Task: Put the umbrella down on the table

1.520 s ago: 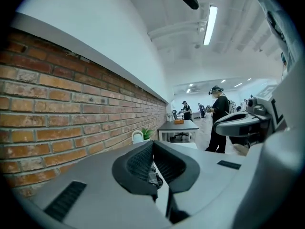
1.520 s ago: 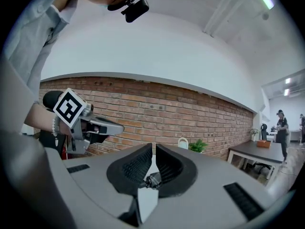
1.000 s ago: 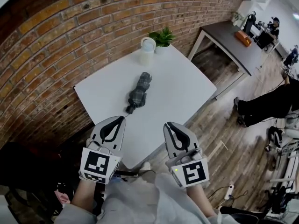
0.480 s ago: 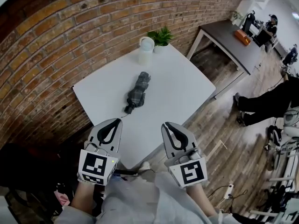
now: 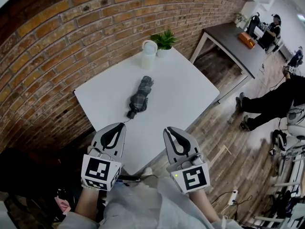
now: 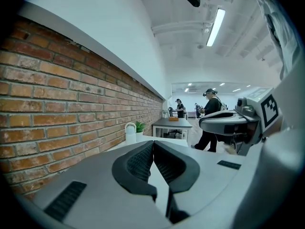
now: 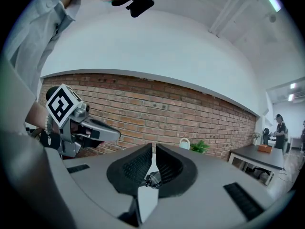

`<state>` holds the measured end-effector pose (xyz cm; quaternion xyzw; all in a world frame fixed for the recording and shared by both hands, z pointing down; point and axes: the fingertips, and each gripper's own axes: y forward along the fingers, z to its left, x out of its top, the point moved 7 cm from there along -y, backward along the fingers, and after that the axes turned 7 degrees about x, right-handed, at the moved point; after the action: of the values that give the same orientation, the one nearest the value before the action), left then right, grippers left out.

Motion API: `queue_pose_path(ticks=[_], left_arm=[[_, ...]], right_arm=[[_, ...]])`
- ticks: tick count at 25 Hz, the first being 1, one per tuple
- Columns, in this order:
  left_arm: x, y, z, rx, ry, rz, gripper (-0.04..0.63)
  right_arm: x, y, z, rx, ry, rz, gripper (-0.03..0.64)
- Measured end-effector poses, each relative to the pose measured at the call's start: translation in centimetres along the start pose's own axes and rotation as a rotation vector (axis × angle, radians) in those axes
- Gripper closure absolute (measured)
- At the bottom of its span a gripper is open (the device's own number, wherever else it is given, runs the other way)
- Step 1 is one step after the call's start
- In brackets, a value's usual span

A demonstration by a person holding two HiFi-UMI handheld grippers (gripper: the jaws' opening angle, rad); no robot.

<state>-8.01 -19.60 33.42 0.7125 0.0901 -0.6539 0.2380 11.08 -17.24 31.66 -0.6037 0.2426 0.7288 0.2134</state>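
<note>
Brick wall [image 5: 57, 46] fills the far side of my head view. Against it stand two tables: one white table [image 5: 186, 99] straight ahead of me and one dark table [image 5: 228, 35] off to the right. One person's legs [image 5: 267, 106] stretch across the floor at the right edge.

I count two grippers, both low in the view at the white table's near corner. The left gripper [image 5: 122, 126] has its jaws pressed together tip to tip, and the right gripper [image 5: 167, 130] is closed the same way, both empty.

One umbrella [image 5: 140, 96], folded and dark grey, lies flat near the middle of the white table, running lengthwise away from me. It is ahead of both grippers and apart from them, its near end closer to the left one.

Beyond it, by the wall, one pale jug [image 5: 149, 52] and one small potted plant [image 5: 164, 38] stand side by side. One orange object [image 5: 246, 38] sits on the dark table.
</note>
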Motion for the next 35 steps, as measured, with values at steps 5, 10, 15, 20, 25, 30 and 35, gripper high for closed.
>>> queue_pose_path(ticks=[5, 10, 15, 20, 25, 30, 35], left_arm=[[-0.1, -0.3, -0.2, -0.007, -0.004, 0.007, 0.575], [-0.2, -0.2, -0.4, -0.019, -0.001, 0.01, 0.575], [-0.1, 0.0, -0.9, -0.034, 0.011, 0.006, 0.575], [-0.1, 0.1, -1.2, -0.046, 0.02, 0.004, 0.575], [-0.1, 0.1, -1.4, -0.051, 0.022, 0.002, 0.575], [0.0, 0.1, -1.5, -0.052, 0.025, 0.012, 0.575], [-0.1, 0.3, -1.3, -0.05, 0.032, 0.002, 0.575]], right_arm=[[-0.1, -0.3, 0.0, -0.005, 0.004, 0.007, 0.561], [-0.1, -0.2, 0.0, -0.004, -0.001, 0.011, 0.561], [0.0, 0.0, 0.2, 0.006, -0.003, 0.004, 0.561], [-0.2, -0.2, 0.3, 0.004, -0.005, 0.007, 0.561], [-0.2, -0.5, 0.4, -0.002, -0.007, 0.01, 0.561], [0.0, -0.7, 0.3, -0.002, -0.01, 0.011, 0.561], [-0.2, -0.5, 0.3, 0.002, -0.015, 0.009, 0.561]])
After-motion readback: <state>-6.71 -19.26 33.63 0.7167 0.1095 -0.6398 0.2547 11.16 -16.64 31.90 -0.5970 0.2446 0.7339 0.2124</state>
